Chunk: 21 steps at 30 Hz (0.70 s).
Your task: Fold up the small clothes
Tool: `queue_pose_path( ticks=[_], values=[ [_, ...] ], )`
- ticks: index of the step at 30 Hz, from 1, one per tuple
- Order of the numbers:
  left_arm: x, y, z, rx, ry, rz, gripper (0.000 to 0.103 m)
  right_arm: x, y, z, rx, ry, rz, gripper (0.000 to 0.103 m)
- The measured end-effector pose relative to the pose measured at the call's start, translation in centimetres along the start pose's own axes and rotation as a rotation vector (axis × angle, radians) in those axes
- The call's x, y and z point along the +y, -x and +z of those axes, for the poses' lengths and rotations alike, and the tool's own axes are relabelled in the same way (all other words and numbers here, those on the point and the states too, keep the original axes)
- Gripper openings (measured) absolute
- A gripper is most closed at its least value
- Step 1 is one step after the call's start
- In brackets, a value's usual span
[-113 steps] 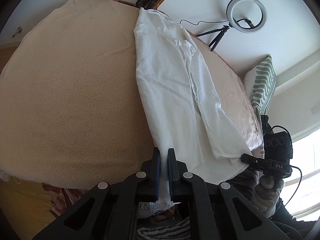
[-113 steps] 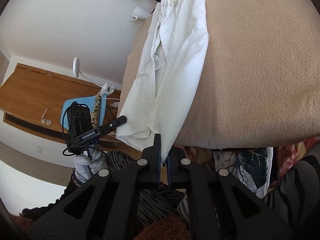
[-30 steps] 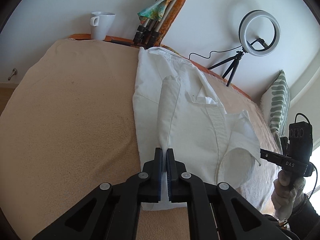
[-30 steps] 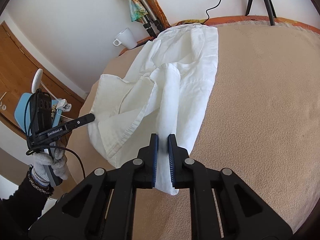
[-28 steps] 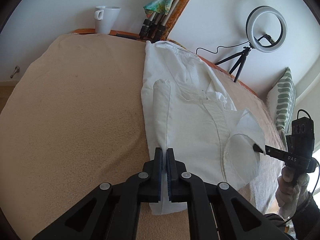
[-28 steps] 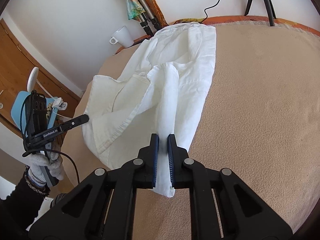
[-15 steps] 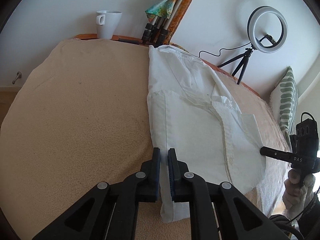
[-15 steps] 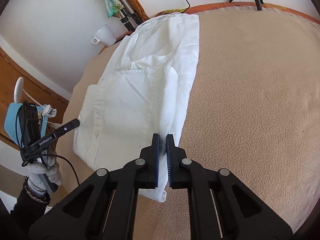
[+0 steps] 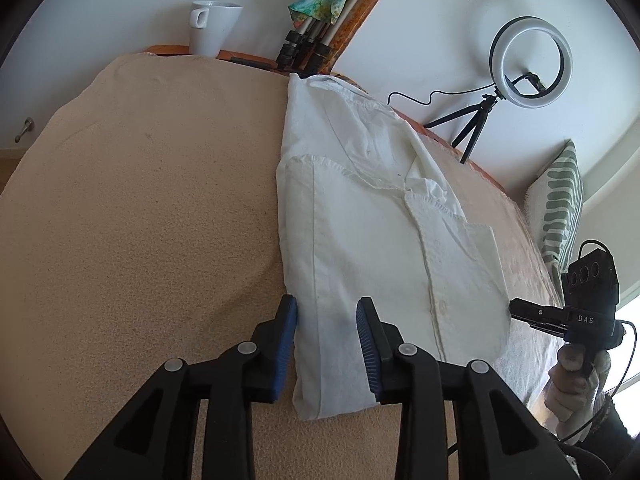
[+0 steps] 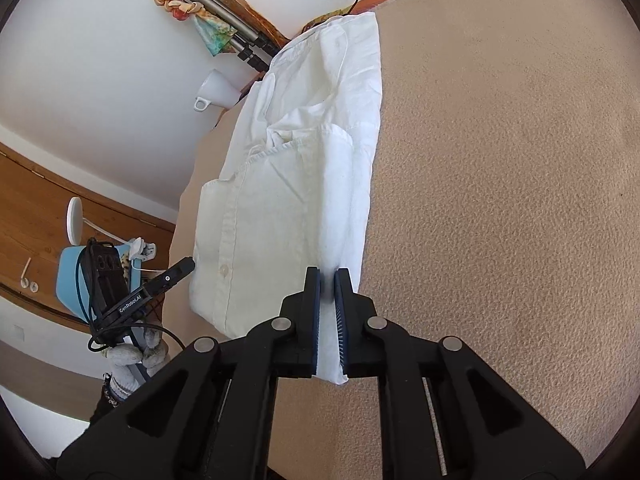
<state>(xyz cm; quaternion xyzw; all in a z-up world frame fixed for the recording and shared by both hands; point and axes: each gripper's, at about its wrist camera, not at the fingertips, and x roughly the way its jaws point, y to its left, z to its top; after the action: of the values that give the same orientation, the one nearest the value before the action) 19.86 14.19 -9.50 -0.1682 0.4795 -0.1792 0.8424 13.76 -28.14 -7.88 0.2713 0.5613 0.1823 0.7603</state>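
A white shirt (image 9: 360,220) lies folded lengthwise on the beige blanket (image 9: 140,220), its lower half doubled back over the collar end. My left gripper (image 9: 326,308) is at the shirt's near left corner. Its jaws are opening, with the folded edge lying loose between the blue pads. In the right wrist view the shirt (image 10: 300,184) runs away from my right gripper (image 10: 328,276). Those jaws still pinch the near right corner and are just starting to open. Each gripper shows in the other's view, at the shirt's far side: right gripper (image 9: 516,306), left gripper (image 10: 188,264).
A white mug (image 9: 214,26) and a bundle of tripod legs (image 9: 316,32) stand on the orange ledge behind the bed. A ring light (image 9: 530,62) and a striped pillow (image 9: 560,204) sit at the right. Bare blanket (image 10: 500,200) spreads to both sides of the shirt.
Both grippers carried the shirt's lower end over and laid it flat on the upper half. The left jaws have parted and let go of the cloth; the right gripper has rolled and sunk.
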Motion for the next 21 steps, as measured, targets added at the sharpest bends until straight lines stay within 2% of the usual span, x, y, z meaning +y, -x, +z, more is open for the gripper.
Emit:
queue_pose_path(
  ticks=[5,7,10,13,16,19,21],
  values=[
    [-0.7,-0.6,-0.1,0.021,-0.031,0.023,0.01,1.3,-0.7,-1.1,0.023,0.082,-0.065,0.011],
    [-0.8,0.0,-0.1,0.012,-0.037,0.021,0.006,1.7,-0.6,-1.0,0.031,0.101,-0.082,0.006],
    [-1.0,-0.2,-0.3,0.022,-0.092,0.072,0.006,1.4,-0.6,-0.8,0.033,0.136,-0.152,0.003],
    [-0.6,-0.5,-0.4,0.028,-0.094,0.099,0.019,-0.1,-1.1,-0.4,0.034,0.116,-0.245,0.003],
    [-0.5,1.1,0.0,-0.023,-0.087,0.087,0.022,-0.5,0.2,-0.2,0.001,0.08,-0.206,0.003],
    [-1.3,2.5,0.8,-0.062,-0.147,0.083,0.024,1.5,2.1,0.3,-0.065,0.163,-0.208,0.003],
    [-2.0,3.0,1.7,-0.083,-0.183,0.095,0.025,3.3,2.6,0.8,-0.08,0.22,-0.167,0.003]
  ],
)
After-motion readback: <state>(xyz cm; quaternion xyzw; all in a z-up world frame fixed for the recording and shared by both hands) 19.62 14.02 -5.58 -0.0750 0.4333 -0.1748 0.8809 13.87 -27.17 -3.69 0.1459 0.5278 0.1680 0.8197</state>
